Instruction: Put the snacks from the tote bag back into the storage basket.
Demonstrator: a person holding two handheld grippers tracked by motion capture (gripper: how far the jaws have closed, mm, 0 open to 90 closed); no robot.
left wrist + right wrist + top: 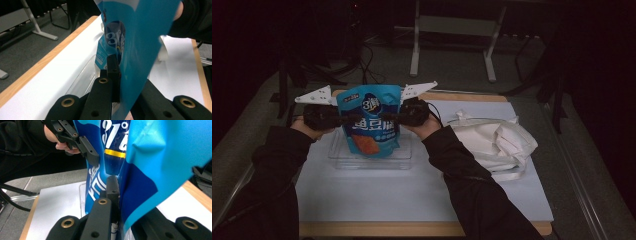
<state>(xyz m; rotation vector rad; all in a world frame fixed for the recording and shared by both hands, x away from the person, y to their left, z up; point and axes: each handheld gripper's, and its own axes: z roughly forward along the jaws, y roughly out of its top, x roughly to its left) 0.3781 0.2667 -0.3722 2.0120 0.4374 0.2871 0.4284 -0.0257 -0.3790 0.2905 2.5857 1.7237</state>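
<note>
Both grippers clamp blue pouch (371, 122) by side edges: left gripper (343, 120), right gripper (398, 118). Pouch hangs upright over clear tray (337, 159). Risks: slick film slipping from pads; uneven lowering tipping pouch past tray rim.

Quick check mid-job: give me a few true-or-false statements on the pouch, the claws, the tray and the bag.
1. Both claws grip the blue pouch. True: left claw and right claw pinch its opposite edges.
2. The pouch lies flat on the table. False: it is held upright over the clear tray.
3. A white bag lies to the right of the tray. True.
4. The white bag is in the tray. False: it lies on the white mat beside it.
5. The left claw is open. False: it is shut on the pouch.
</note>
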